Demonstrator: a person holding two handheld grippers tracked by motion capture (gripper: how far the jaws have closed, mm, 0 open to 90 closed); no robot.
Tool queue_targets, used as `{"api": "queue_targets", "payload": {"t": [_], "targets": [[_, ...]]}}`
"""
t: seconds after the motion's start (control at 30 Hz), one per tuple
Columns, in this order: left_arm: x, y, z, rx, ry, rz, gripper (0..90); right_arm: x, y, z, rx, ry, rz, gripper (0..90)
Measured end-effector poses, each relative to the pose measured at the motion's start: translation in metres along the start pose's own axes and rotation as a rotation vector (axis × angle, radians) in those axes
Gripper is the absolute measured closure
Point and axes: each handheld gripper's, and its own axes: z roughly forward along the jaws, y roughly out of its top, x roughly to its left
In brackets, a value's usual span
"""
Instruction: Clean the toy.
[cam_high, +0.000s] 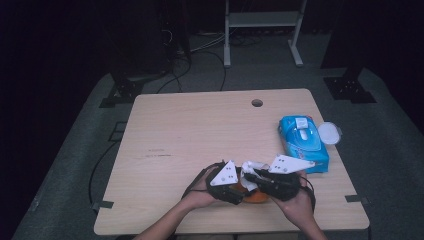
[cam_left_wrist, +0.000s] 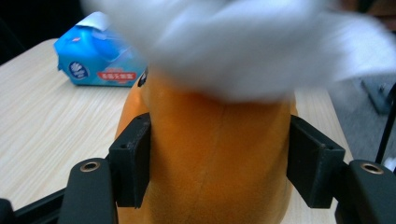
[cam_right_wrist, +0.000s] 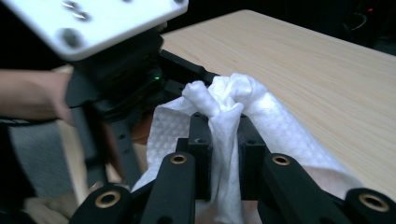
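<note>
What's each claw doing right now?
Left claw: shut on the orange thing.
Right claw: shut on the white wipe.

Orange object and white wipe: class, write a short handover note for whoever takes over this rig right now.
Left gripper: jaws on either side of the orange object, pads against its flanks, holding it near the front edge of the table.
Right gripper: shut on a bunched white wipe, held over the orange object's top.
Blue wipes pack: lying at the table's right side, its round lid flipped open.
Done: a wipe is out of the pack and gripped; the object is steadied.
Left: probably wipe the object, then set both down. How much is already wiped cannot be told.
</note>
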Motion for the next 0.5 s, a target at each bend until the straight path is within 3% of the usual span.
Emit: {"api": "queue_targets", "payload": {"t": [0.03,0.17,0.23,0.37,0.43,0.5], "targets": [[0.002,0.0,-0.001,-0.001,0.002,-0.014,32.7,-0.002,-0.001,0.001,0.005,-0.008,0.0,79.4],[0.008,0.001,-0.007,-0.028,-0.002,-0.081,34.1,-0.02,-0.006,-0.012,-0.028,-0.035,0.078,79.6],[0.012,0.005,-0.011,-0.049,-0.016,-0.124,34.1,-0.019,-0.004,-0.017,-0.049,-0.044,0.079,79.6],[0.009,0.011,-0.014,-0.023,0.024,-0.083,34.1,-0.013,0.002,-0.018,-0.059,-0.034,0.059,79.5],[0.01,0.006,-0.011,0.007,0.023,-0.096,31.4,-0.016,-0.001,-0.014,-0.039,-0.034,0.067,79.5],[0.011,0.001,-0.007,0.002,0.005,-0.108,25.2,-0.021,-0.01,-0.007,-0.003,-0.042,0.076,79.7]]}}
